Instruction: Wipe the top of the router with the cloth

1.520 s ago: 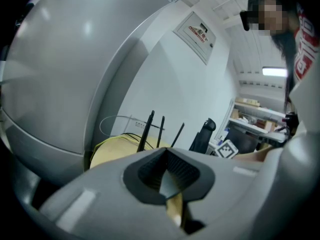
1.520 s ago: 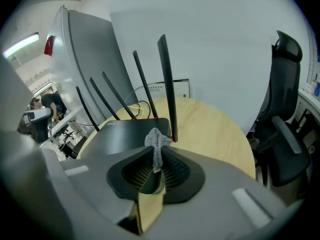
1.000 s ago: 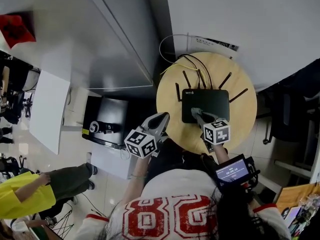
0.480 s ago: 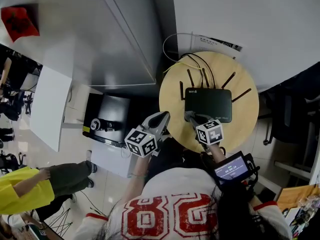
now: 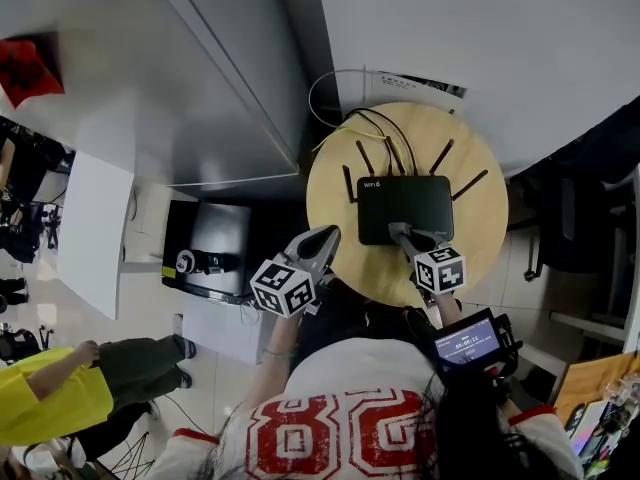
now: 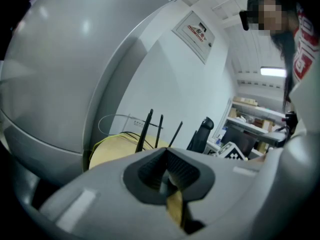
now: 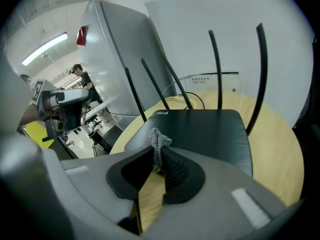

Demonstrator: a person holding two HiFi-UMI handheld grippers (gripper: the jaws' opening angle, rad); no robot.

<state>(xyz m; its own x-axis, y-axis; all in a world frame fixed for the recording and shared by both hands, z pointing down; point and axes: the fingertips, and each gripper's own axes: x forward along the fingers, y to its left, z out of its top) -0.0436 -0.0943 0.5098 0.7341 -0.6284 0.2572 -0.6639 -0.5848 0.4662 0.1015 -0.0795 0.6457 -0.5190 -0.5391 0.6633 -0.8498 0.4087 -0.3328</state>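
Right gripper (image 5: 400, 234), low over the round table (image 5: 485, 233) with the black router (image 5: 405, 196) just ahead, pinches a limp, light grey cloth (image 7: 157, 143) by its bunched middle, while the left gripper (image 5: 322, 238) hangs closed and empty beside it.

One router (image 5: 405, 208), one cloth (image 7: 159, 141), perhaps five antennas (image 7: 215, 69).

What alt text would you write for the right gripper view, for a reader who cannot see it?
The right tool pinches a small grey cloth over the near edge of a flat black router. The router lies on a round wooden table, its thin antennas standing up before a white wall.
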